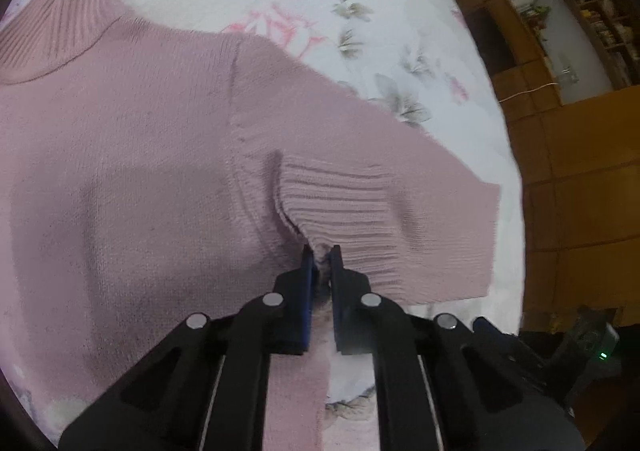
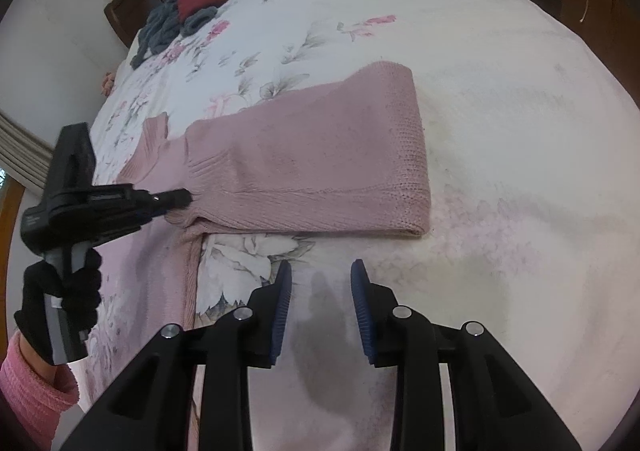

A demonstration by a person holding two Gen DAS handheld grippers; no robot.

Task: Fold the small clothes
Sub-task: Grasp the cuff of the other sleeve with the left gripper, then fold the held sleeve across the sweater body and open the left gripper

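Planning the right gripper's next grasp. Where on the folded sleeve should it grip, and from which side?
Probably the doubled fold edge of the sleeve, from the bed side nearest the open right gripper. That edge is a thick rounded roll lying flat on the bedspread, easier to pinch than the flat knit. The left gripper already pinches the ribbed cuff at the other end.

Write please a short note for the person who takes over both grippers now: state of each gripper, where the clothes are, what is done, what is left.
Left gripper: shut on the ribbed cuff of the pink sweater, sleeve folded back toward the body.
Right gripper: open, holds nothing, hovers over the floral bedspread near the sleeve's fold.
Grey and red clothes lie piled at the far end of the bed.
Done: one sleeve doubled over.
Left: release the cuff, fold the rest of the sweater, probably then the pile.
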